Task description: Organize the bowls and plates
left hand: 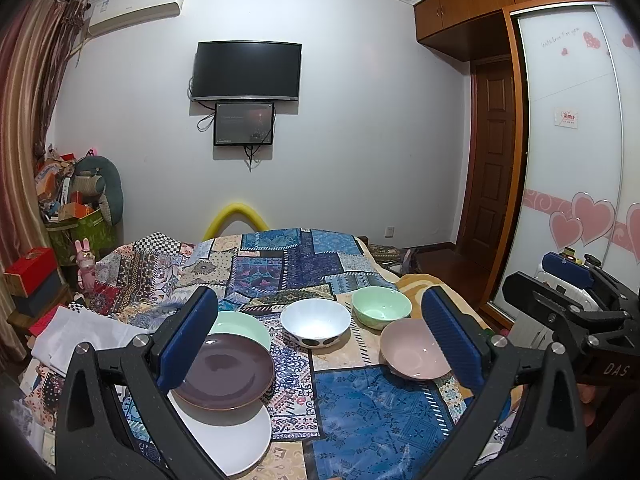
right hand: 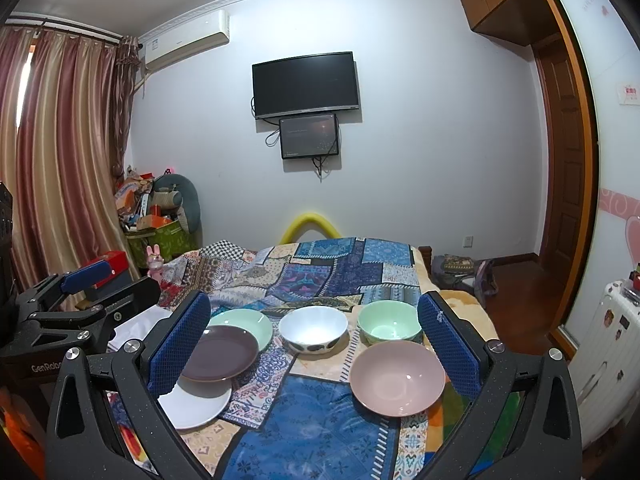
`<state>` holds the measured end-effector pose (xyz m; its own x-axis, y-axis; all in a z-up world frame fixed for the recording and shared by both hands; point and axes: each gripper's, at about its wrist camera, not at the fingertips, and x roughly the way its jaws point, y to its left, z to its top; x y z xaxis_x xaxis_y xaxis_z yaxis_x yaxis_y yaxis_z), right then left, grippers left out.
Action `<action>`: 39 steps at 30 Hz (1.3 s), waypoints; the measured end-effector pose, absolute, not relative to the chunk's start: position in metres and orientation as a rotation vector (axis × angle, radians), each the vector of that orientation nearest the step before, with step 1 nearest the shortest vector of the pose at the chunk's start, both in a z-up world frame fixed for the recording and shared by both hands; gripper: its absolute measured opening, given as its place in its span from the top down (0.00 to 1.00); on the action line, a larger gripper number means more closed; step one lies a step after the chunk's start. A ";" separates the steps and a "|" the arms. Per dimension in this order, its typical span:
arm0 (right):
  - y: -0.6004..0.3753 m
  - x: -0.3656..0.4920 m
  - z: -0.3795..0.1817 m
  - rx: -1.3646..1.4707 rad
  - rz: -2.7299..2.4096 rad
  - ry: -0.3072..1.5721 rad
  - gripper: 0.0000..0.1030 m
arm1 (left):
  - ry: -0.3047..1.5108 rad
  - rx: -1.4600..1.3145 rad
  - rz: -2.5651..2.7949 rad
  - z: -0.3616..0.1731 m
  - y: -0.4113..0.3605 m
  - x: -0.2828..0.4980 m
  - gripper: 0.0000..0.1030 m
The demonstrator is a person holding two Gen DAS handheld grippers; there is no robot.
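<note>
Left wrist view: the right gripper (left hand: 568, 276) at the far right edge reads "DAS", while the left gripper (left hand: 320, 336) hangs spread wide and empty above the patchwork blue bedspread (left hand: 360, 412), a dark purple round plate (left hand: 228, 372) overlapping a flat white plate (left hand: 236, 440) and a pale green plate (left hand: 244, 326). Right wrist view: "GenRobo" shows on the left tool, the right one gapes just as wide, touching nothing, with a smooth pink bowl (right hand: 396, 376) nearest, a mint green bowl (right hand: 388, 326) and a white spotted bowl (right hand: 312, 330) behind.
</note>
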<state>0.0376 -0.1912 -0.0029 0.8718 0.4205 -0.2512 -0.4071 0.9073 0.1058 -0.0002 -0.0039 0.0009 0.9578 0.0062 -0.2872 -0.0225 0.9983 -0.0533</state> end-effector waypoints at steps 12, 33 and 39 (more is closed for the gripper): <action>-0.191 0.038 -0.003 0.051 0.434 0.275 0.00 | 0.292 -0.050 0.014 0.001 -0.004 0.000 0.00; -0.188 0.037 -0.014 0.062 0.445 0.295 0.00 | 0.293 -0.060 0.014 -0.003 0.002 0.001 0.00; -0.176 0.048 -0.024 0.057 0.451 0.339 0.00 | 0.334 -0.056 0.025 -0.015 0.019 0.013 0.00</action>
<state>0.0480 -0.1762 -0.0244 0.8448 0.4367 -0.3091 -0.4180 0.8994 0.1283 0.0134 0.0186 -0.0149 0.9445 0.0154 -0.3282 -0.0340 0.9981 -0.0512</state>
